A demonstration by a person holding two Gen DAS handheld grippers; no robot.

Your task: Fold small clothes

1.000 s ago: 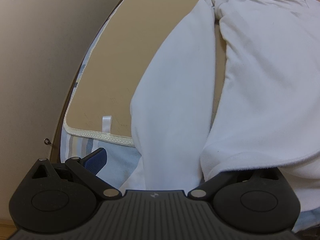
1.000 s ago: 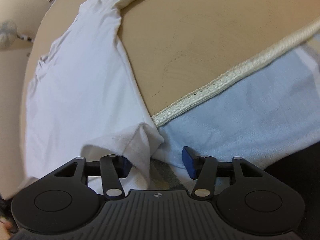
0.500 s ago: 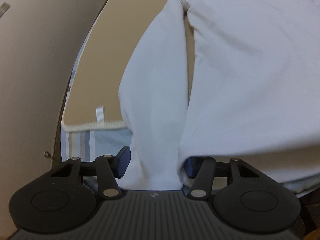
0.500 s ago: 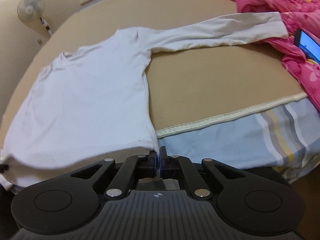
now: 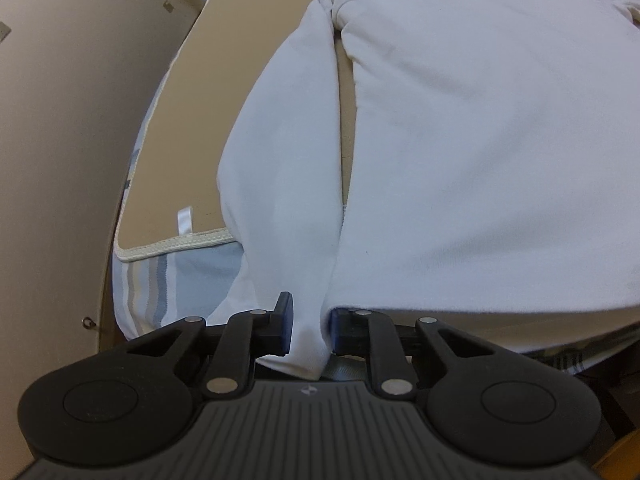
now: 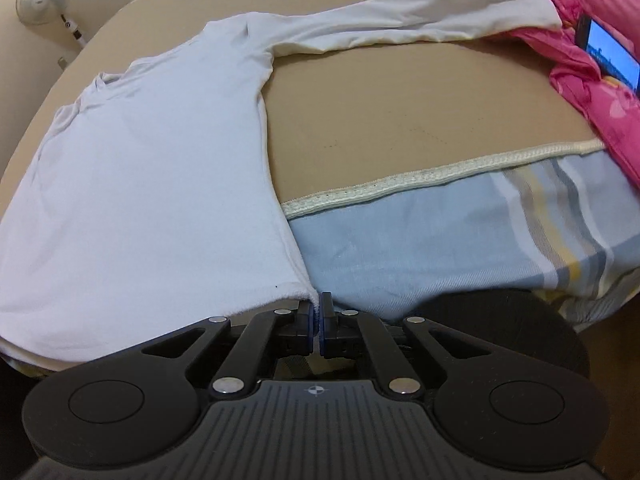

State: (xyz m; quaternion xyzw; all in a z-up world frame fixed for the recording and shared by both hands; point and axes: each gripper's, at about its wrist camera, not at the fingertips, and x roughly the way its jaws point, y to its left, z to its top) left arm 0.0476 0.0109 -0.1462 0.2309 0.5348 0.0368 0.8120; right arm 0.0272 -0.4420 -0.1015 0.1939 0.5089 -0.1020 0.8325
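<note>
A white long-sleeved shirt (image 6: 160,184) lies spread on a tan mat (image 6: 400,120) on a bed. My right gripper (image 6: 319,330) is shut on the shirt's bottom right hem corner. Its far sleeve (image 6: 420,20) stretches out to the right. In the left wrist view the shirt's body (image 5: 480,140) fills the right side and its near sleeve (image 5: 280,180) hangs down toward me. My left gripper (image 5: 310,330) has its jaws around the sleeve's cuff end, with a narrow gap still between the pads.
A pink quilt (image 6: 592,80) with a lit phone (image 6: 608,52) lies at the right. A striped blue sheet (image 6: 460,248) covers the bed's near edge. A fan (image 6: 40,0) stands at the back left. A beige wall (image 5: 60,160) is left of the bed.
My right gripper closed on the hem corner and pulled back. My left gripper's jaws narrowed around the sleeve cuff, and the shirt now lies stretched flatter.
</note>
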